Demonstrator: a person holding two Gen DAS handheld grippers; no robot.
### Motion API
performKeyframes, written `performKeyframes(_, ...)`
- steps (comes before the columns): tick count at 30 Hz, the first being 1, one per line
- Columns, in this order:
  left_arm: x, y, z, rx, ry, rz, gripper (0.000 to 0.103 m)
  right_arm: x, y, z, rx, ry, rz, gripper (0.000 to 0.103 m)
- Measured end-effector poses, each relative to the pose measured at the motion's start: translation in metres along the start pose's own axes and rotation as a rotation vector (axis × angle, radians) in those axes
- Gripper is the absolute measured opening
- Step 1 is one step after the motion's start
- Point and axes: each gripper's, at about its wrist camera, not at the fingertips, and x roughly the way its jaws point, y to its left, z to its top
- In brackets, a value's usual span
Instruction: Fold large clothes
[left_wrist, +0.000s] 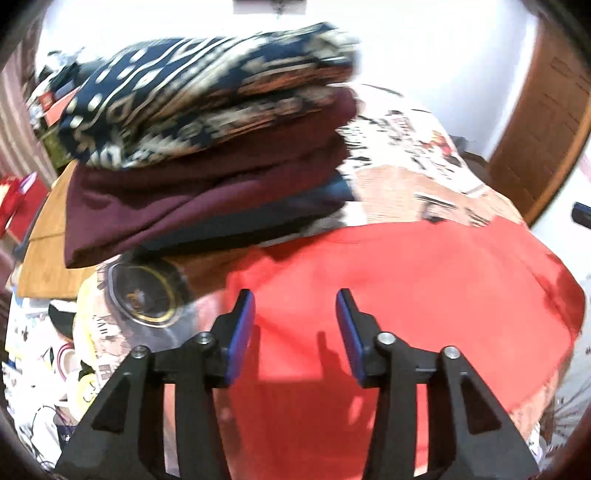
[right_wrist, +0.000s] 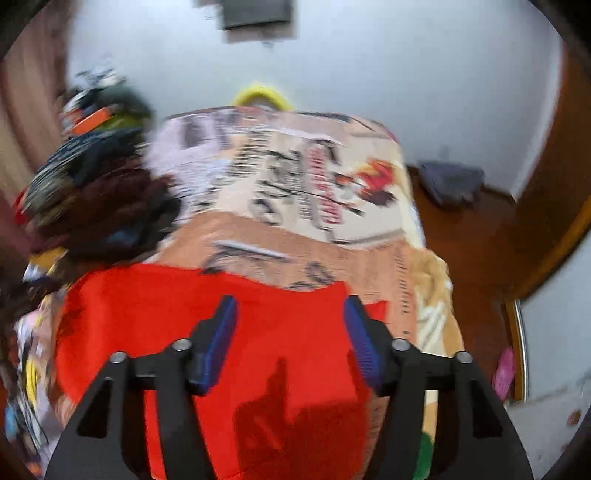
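A red garment lies spread flat on a bed with a printed cover. My left gripper hangs above the garment's near part, open, with nothing between its blue pads. In the right wrist view the same red garment fills the lower middle, and my right gripper is above it, open and empty too. Both grippers cast shadows on the red cloth. The right wrist view is blurred.
A stack of folded clothes, patterned navy on top and maroon below, sits at the bed's left on a wooden board. Behind the bed stands a white wall. A wooden door and brown floor lie to the right.
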Motion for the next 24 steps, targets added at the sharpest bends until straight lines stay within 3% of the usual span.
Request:
performKeyframes(3, -0.003, -0.029, -0.008, 0.017, -0.002, -0.046, 0.066, 0.001, 0.043, -0.016, -0.069, 0.024, 0.072, 0.060)
performKeyframes(7, 0.004, -0.058, -0.025, 0.053, 0.049, -0.112, 0.070, 0.017, 0.081, -0.040, -0.108, 0.078, 0.147, 0.060)
performKeyframes(12, 0.029, -0.080, -0.050, 0.096, 0.128, -0.106, 0.070, 0.054, 0.109, -0.072, -0.163, 0.180, 0.127, 0.060)
performKeyframes(15, 0.040, -0.079, -0.057, 0.114, 0.140, -0.092, 0.073, 0.066, 0.103, -0.085, -0.164, 0.226, 0.108, 0.060)
performKeyframes(19, 0.041, -0.064, -0.058, 0.076, 0.140, -0.050, 0.074, 0.056, 0.078, -0.088, -0.099, 0.208, 0.114, 0.062)
performKeyframes(22, 0.032, -0.044, -0.055, 0.036, 0.121, -0.014, 0.074, 0.047, 0.060, -0.085, -0.056, 0.184, 0.041, 0.062)
performKeyframes(24, 0.024, -0.031, -0.055, 0.014, 0.106, 0.001, 0.074, 0.041, 0.045, -0.084, -0.021, 0.174, 0.043, 0.061)
